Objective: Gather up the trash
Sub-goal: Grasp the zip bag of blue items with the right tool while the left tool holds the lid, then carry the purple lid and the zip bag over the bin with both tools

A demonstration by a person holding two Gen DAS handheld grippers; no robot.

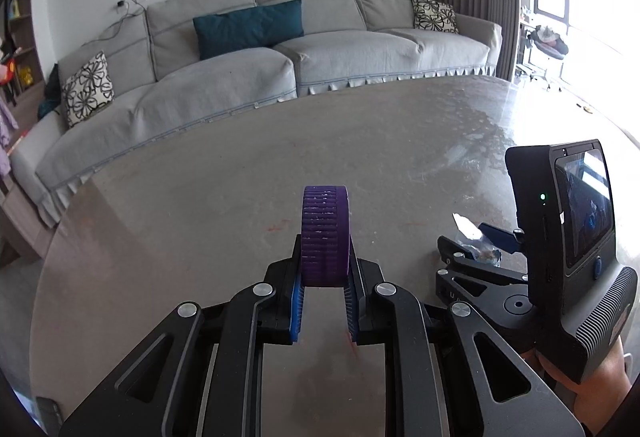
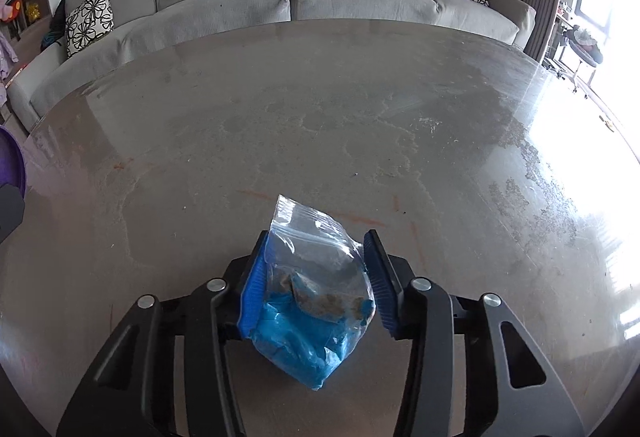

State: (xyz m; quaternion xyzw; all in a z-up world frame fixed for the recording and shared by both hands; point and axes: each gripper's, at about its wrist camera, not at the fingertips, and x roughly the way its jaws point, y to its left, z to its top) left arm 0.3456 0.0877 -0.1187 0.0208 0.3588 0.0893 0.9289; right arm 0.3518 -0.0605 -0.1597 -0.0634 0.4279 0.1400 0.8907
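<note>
My left gripper (image 1: pixel 325 257) is shut on a purple ribbed round cap (image 1: pixel 325 221), held on edge above the round table (image 1: pixel 200 197). That cap also shows at the left border of the right wrist view (image 2: pixel 10 161). A clear zip bag (image 2: pixel 312 293) with crumpled blue material and brown crumbs sits between the blue pads of my right gripper (image 2: pixel 316 237), and both pads press on its sides. The bag rests low over the table surface. In the left wrist view, my right gripper (image 1: pixel 476 249) and the bag (image 1: pixel 466 227) are at the right, with a hand below them.
The round brown table (image 2: pixel 320 117) is stained and has glare on its right side. Beyond its far edge runs a long grey sofa (image 1: pixel 240 77) with a teal cushion (image 1: pixel 248 25) and patterned pillows. Curtains and a bright window stand at the right.
</note>
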